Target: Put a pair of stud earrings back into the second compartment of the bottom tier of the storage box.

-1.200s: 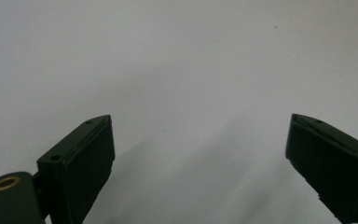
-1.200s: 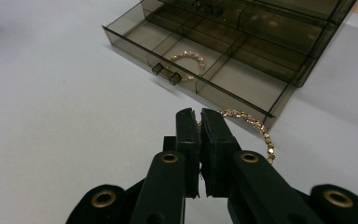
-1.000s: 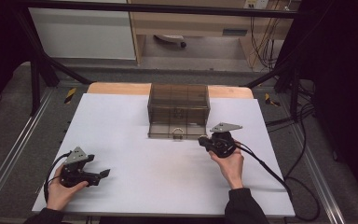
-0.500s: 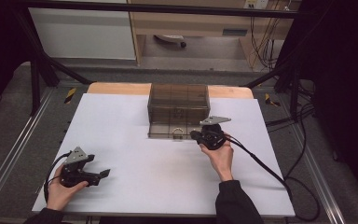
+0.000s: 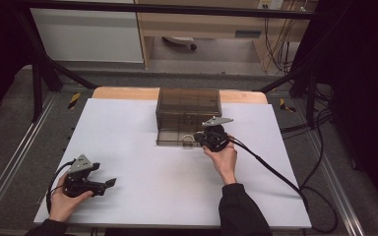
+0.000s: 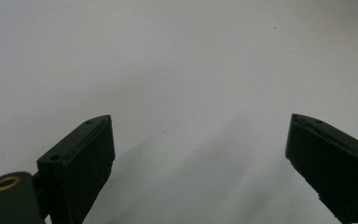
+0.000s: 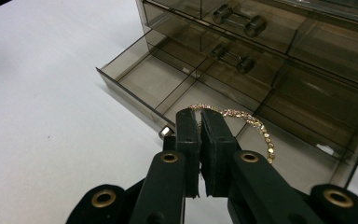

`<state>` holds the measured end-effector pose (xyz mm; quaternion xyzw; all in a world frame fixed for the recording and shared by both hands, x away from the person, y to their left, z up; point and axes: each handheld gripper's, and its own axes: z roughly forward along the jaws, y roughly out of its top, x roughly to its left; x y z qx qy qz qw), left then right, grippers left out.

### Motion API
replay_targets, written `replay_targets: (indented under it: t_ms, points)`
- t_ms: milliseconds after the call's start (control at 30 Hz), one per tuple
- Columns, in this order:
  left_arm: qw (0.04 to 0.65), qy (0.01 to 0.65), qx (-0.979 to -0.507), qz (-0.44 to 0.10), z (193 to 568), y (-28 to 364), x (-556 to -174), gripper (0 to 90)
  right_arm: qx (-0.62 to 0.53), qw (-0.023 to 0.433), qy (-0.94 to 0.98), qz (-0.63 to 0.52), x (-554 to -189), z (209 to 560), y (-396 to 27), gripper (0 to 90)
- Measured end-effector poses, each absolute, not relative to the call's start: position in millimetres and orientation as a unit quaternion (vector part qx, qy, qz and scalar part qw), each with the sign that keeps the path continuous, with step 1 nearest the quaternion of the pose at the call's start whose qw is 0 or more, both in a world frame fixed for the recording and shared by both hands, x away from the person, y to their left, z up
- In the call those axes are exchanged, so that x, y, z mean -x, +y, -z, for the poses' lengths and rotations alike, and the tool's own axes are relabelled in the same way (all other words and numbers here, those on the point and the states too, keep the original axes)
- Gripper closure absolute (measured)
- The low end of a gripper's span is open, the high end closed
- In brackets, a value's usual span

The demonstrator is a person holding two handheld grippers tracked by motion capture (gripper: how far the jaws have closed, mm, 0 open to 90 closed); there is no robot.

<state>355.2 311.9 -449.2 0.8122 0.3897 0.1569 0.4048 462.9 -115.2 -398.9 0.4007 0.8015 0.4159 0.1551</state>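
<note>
A smoky transparent drawer box [image 5: 188,113] stands at the middle back of the white table [image 5: 142,162]. Its bottom drawer [image 7: 151,79] is pulled out and split into compartments. My right gripper [image 7: 199,116] is shut on a gold chain [image 7: 256,126], which hangs in a loop above the drawer's near right compartment. From above, the right gripper [image 5: 198,140] sits at the box's front right. My left gripper [image 5: 109,183] rests at the front left of the table, open, and its jaws [image 6: 200,135] have only bare table between them.
Upper drawers of the box carry bar handles [image 7: 240,21] and are closed. A black cable [image 5: 270,169] trails from the right gripper across the table's right side. A black frame post [image 5: 37,73] and wooden furniture [image 5: 202,24] stand beyond the table.
The right hand has carried its gripper left and forward, from the right of the box's front to over the open bottom drawer. The left gripper has stayed put.
</note>
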Motion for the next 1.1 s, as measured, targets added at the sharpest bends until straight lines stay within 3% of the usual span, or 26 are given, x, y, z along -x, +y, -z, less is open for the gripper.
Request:
replay_targets:
  t_ms: [1100]
  points:
    - [0.404, 0.390, -0.813, -0.156, 450, 312, -356, 7.9, -0.397, 0.142, 0.809, -0.409, -496, 422, -78, 86.6]
